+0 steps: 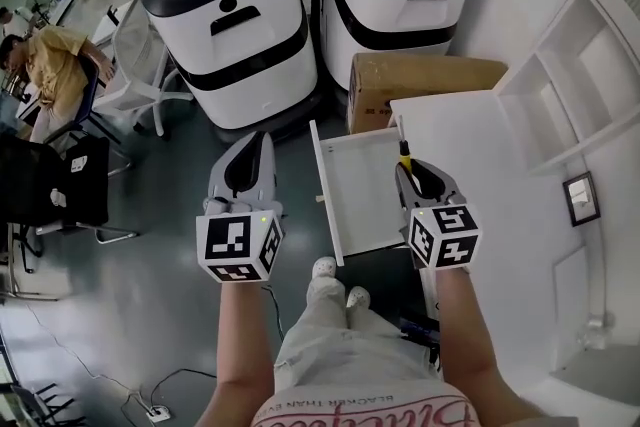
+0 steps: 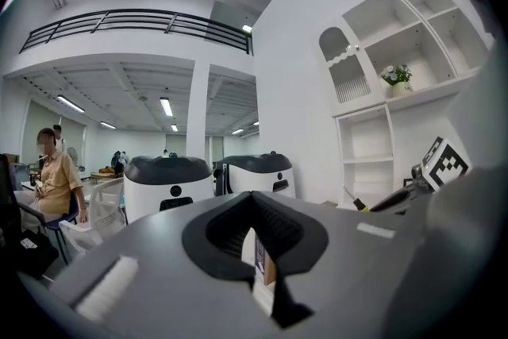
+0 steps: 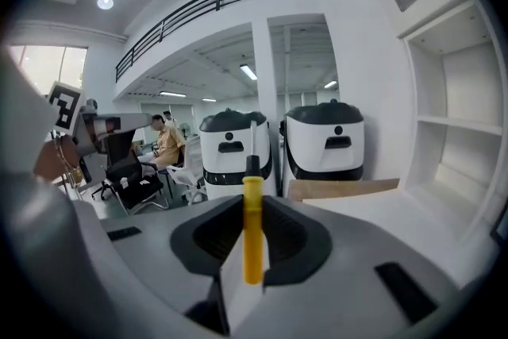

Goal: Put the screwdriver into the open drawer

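Right gripper is pinching the screwdriver on its yellow handle. The black collar and thin metal shaft stick out past the jaw tips. Left gripper is empty, its jaws a narrow slit apart.

The screwdriver is above the right rim of the drawer, toward the far corner, not yet inside.

Handling, my read:
- Light, rigid, nothing fragile.
- The smooth round handle could pivot or roll between two pads, so I'd hold on the handle, never the thin shaft.
- I expect it to roll once let go on the drawer's flat, bare bottom.

The drawer is white and shallow, pulled out from a white desk on its right.
- **Beyond the drawer:** cardboard box, two white machines.
- **Left of the drawer:** glossy grey floor.
- **Well off to the drawer's left:** a seated person.
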### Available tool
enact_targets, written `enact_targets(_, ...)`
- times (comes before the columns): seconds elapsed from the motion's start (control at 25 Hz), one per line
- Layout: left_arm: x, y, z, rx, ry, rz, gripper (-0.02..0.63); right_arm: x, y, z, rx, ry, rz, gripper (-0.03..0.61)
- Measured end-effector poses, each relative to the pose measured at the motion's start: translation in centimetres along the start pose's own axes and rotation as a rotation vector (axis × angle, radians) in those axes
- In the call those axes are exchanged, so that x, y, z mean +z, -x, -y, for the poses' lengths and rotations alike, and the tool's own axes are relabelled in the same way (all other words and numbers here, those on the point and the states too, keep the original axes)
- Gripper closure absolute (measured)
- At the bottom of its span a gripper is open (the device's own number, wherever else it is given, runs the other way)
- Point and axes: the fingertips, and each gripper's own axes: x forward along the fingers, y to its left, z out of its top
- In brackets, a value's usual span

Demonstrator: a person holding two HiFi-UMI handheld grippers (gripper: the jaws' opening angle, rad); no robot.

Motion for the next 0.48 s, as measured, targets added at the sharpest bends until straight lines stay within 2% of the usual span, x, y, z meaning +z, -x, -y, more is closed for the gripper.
enact_targets(0.48, -2.8, -5.4, -1.4, -0.074, 0.017, -0.061, 0.603, -8.6, -6.7, 0.9, -0.01, -0.128, -0.247, 0.499)
